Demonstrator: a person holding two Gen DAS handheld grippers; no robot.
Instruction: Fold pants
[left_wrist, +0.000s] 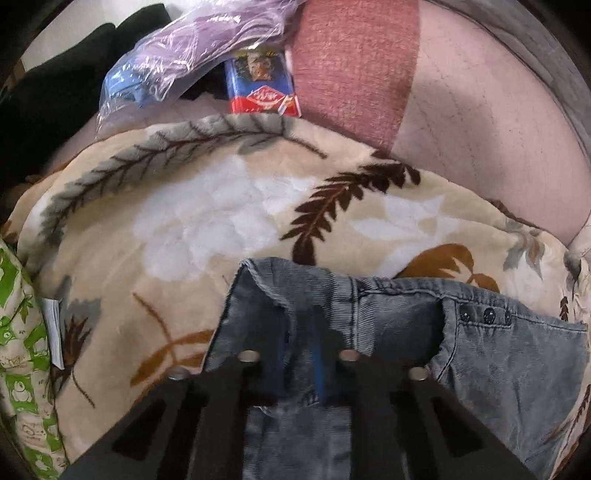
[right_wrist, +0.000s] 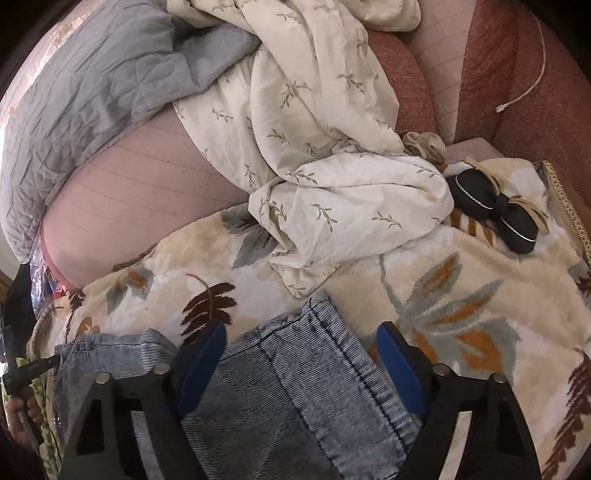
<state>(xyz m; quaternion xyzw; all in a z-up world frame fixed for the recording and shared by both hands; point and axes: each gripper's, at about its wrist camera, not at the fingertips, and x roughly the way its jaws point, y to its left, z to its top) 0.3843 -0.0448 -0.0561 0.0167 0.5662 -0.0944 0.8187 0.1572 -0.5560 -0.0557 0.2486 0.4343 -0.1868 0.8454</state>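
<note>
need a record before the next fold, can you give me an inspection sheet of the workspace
surface: leaf-print fleece blanket spread over a pink quilted mattress.
job's things: grey denim pants, waistband with snap studs in the left view, a leg lying between the right tongs' fingers.
clutter: white sprigged sheet, grey quilt, black bow item, blue and red packet, plastic bag, green print cushion.
grippers: left tongs shut on the pants; right tongs open, straddling the leg.
cables: white cable on the red upholstery.
surroundings: dark cloth in the far left corner.
</note>
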